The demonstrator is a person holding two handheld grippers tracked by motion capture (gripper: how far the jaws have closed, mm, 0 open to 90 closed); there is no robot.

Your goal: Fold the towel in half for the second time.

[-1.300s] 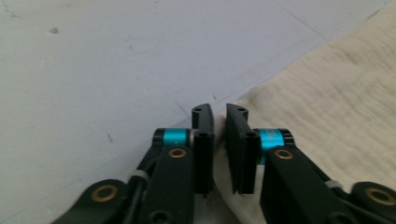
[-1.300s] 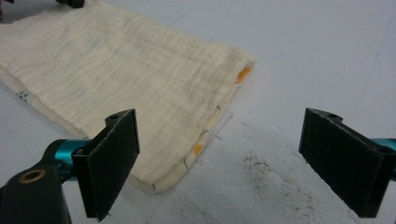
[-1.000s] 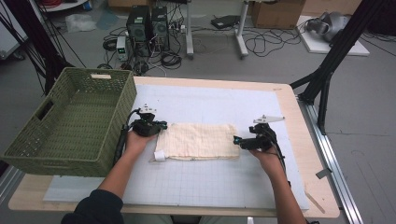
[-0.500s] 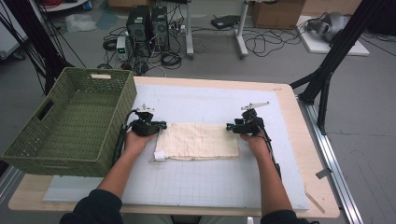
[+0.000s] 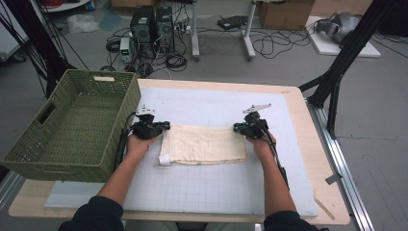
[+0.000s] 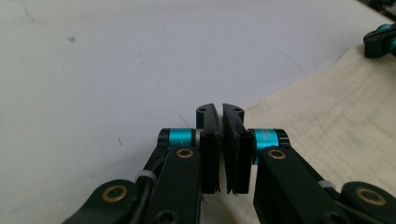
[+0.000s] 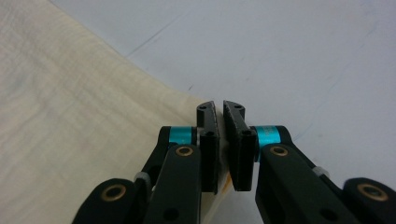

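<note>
Cream folded cloth (image 5: 204, 144) lies flat on the white mat (image 5: 216, 187).

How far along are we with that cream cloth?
Done: the cloth lies folded on the mat. In hand: the left gripper and right gripper, whose jaws have just closed, each pinch a far corner. Left: the next fold, possibly a move to the green basket.

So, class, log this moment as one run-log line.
left gripper: shut on cloth far corner | right gripper: just closed on opposite far corner | cloth: flat on mat | basket: beside
</note>
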